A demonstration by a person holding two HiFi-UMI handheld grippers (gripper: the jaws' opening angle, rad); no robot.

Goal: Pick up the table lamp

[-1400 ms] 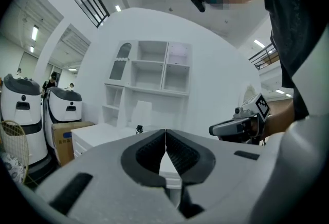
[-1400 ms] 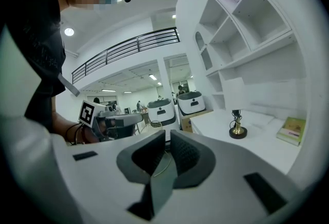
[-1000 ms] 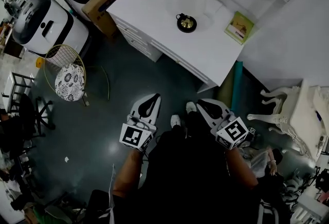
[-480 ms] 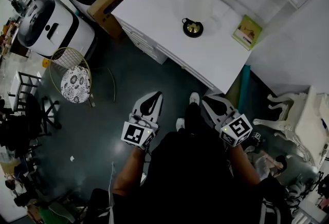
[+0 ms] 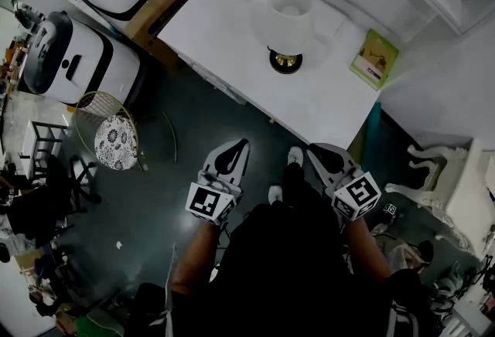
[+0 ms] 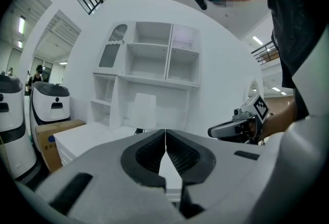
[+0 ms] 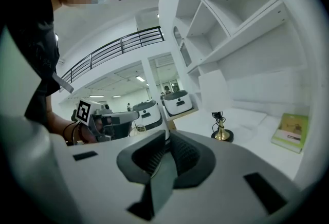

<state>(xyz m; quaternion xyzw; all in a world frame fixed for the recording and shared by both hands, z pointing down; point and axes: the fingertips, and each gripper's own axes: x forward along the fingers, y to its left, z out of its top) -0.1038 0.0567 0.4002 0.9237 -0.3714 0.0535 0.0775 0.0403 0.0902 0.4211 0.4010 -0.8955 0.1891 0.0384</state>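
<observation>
The table lamp (image 5: pixel 289 18) stands on the white desk (image 5: pixel 232 26): a white drum shade over a thin stem and a round brass base with a black rim (image 5: pixel 285 62). It also shows in the right gripper view, where the lamp (image 7: pixel 219 99) stands ahead to the right, and faintly in the left gripper view as a pale lamp (image 6: pixel 142 111) against the shelves. My left gripper (image 5: pixel 238 144) and right gripper (image 5: pixel 314 150) hang over the dark floor, short of the desk's near edge. Both are shut and hold nothing.
A green booklet (image 5: pixel 375 59) lies on the desk's right end. White shelving (image 6: pixel 154 63) rises behind the desk. Two white machines (image 5: pixel 66 57) and a cardboard box (image 5: pixel 166 3) stand to the left, with a wire stool (image 5: pixel 114 141) nearby. A white carved table (image 5: pixel 456 188) stands at right.
Both grippers and the person have moved toward the desk, so the desk and the lamp sit nearer in the head view. The jaws stay shut.
</observation>
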